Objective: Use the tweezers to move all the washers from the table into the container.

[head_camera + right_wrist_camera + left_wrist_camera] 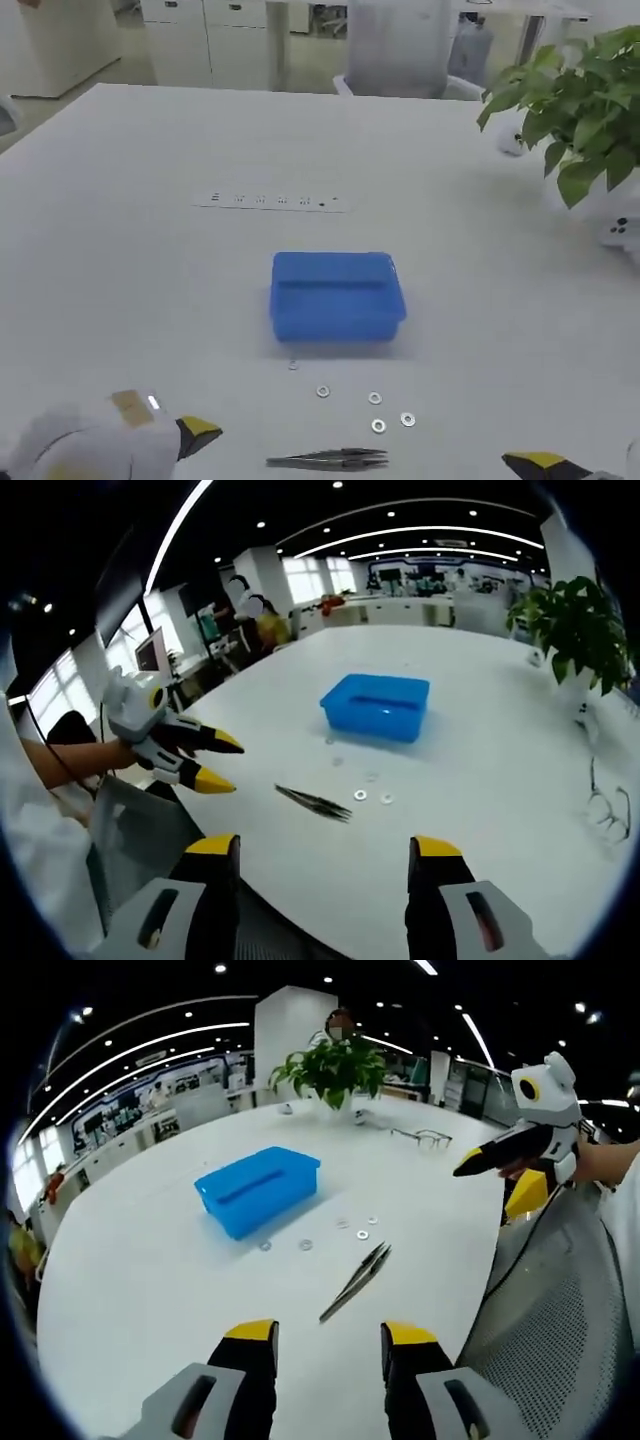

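We are at the start. The tweezers (pixel 328 459) lie on the table (pixel 150 300) just beside the washers (pixel 375 398), near the container (pixel 337 296). The left gripper (pixel 330 1332) and right gripper (pixel 325 846) hover with jaws spread and empty. Next, we judge, one must pinch the tweezers.

No text, brand, number or sign can be read in any of the views. On the socket strip (pixel 272 201) lying on the table (pixel 120 260), small dark marks are seen in the head view, but they are too small to be made out. A tan sticker (pixel 127 405) is seen on the body of the left gripper (pixel 198 433); whether anything is written on it cannot be told.
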`<state>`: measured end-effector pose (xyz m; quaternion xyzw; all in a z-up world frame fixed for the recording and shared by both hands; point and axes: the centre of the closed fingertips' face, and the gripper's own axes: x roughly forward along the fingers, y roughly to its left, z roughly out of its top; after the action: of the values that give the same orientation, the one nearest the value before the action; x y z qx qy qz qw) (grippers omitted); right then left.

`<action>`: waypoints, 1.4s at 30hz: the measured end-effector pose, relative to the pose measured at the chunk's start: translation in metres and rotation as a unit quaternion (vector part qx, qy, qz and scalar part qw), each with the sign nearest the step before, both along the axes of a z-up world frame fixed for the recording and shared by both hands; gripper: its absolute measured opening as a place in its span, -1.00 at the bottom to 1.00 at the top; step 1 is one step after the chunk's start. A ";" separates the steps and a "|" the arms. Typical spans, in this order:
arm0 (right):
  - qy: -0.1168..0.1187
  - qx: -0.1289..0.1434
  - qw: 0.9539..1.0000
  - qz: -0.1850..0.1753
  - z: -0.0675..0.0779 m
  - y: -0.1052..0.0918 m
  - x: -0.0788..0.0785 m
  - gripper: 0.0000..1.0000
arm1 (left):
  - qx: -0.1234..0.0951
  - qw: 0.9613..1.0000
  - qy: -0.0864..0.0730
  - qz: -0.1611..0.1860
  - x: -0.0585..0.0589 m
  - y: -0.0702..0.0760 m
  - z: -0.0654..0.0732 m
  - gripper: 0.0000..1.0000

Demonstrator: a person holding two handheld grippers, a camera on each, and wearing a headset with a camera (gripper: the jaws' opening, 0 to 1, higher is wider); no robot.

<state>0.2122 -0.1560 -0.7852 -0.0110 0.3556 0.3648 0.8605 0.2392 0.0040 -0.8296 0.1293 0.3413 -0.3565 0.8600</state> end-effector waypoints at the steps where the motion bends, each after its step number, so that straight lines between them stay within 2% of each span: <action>1: 0.003 0.001 1.000 0.000 -0.001 0.000 -0.001 0.30 | 0.002 1.000 0.006 -0.003 0.001 -0.001 -0.004 -0.28; 4: 0.008 -0.007 1.000 0.001 -0.004 -0.002 -0.003 0.28 | 0.006 1.000 0.015 -0.011 0.006 -0.004 -0.015 -0.36; 13: 0.015 -0.007 1.000 -0.005 -0.006 -0.003 -0.001 0.26 | 0.010 0.999 0.026 -0.034 0.019 -0.014 -0.027 -0.53; 15: 0.017 -0.008 1.000 -0.005 -0.007 -0.003 0.000 0.25 | 0.014 0.998 0.037 -0.040 0.019 -0.015 -0.032 -0.60; 18: 0.019 -0.011 1.000 -0.001 -0.008 -0.002 0.001 0.24 | 0.025 0.998 0.037 -0.049 0.021 -0.015 -0.038 -0.67; 21: 0.023 -0.015 1.000 0.004 -0.010 -0.002 0.001 0.24 | 0.028 0.997 0.047 -0.054 0.021 -0.017 -0.044 -0.70; 23: 0.024 -0.016 1.000 0.006 -0.010 -0.002 0.001 0.23 | 0.030 0.997 0.048 -0.059 0.020 -0.018 -0.045 -0.77; 26: 0.024 -0.016 1.000 0.008 -0.010 -0.001 0.003 0.22 | 0.044 0.996 0.042 -0.062 0.021 -0.018 -0.048 -0.88; 28: 0.025 -0.016 1.000 0.011 -0.009 0.001 0.002 0.22 | 0.045 0.996 0.032 -0.069 0.026 -0.020 -0.049 -0.95; 32: 0.026 -0.021 0.999 0.021 -0.011 0.004 0.001 0.21 | 0.056 0.994 0.026 -0.090 0.025 -0.021 -0.049 -0.97; 36: 0.026 -0.019 0.999 0.027 -0.011 0.008 0.002 0.20 | 0.072 0.988 0.016 -0.133 0.020 -0.024 -0.049 -1.00; 40: 0.025 -0.020 0.998 0.050 -0.009 0.019 0.001 0.14 | 0.081 0.985 0.013 -0.149 0.014 -0.027 -0.048 -1.00; 42: 0.019 -0.022 0.998 0.064 -0.007 0.025 0.001 0.13 | 0.083 0.985 0.010 -0.154 0.013 -0.027 -0.044 -1.00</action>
<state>0.2127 -0.1307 -0.7924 -0.0455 0.3785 0.4111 0.8281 0.2520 -0.0229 -0.8731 0.2477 0.3548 -0.4564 0.7775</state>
